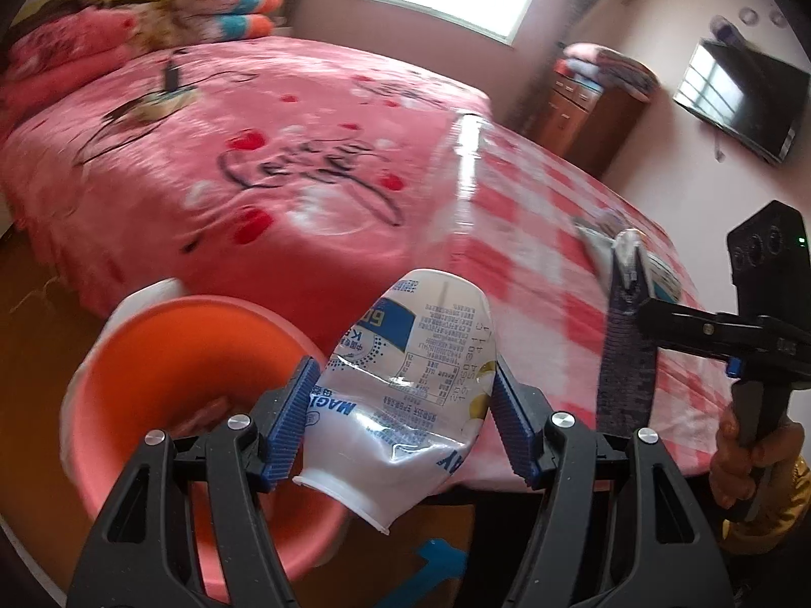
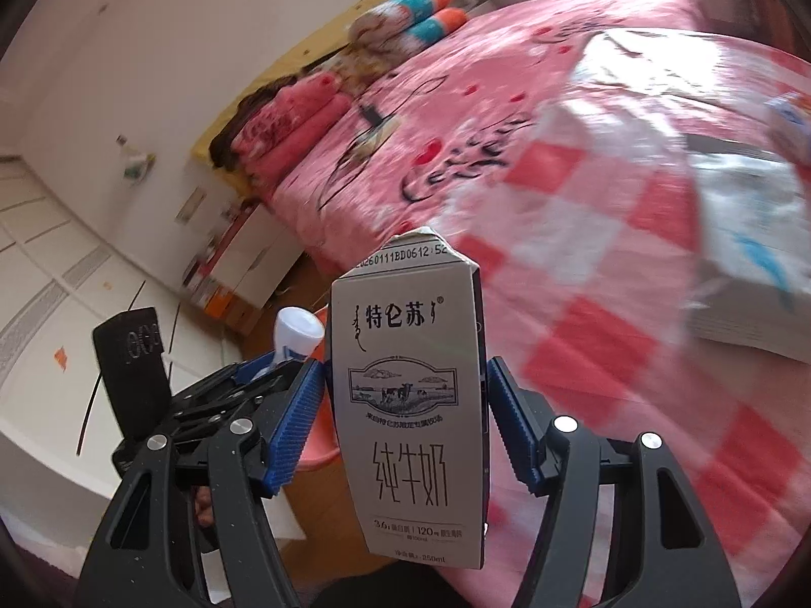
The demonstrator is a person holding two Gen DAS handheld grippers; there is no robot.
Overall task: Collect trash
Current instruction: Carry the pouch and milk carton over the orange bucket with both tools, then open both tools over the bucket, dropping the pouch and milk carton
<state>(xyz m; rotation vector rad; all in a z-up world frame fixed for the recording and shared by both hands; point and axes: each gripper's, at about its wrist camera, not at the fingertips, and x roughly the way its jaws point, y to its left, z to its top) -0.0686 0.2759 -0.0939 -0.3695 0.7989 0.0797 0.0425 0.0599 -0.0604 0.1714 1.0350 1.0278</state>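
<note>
Your left tongs (image 1: 400, 420) clamp a crumpled white plastic bottle (image 1: 410, 380) at the lower centre, just right of the orange bin (image 1: 152, 354), which holds something pinkish and blurred. Your right tongs (image 2: 403, 415) pinch an upright grey milk carton (image 2: 410, 405) at centre frame, over the checkered surface (image 2: 633, 354) beside the pink bed (image 2: 456, 116).
</note>
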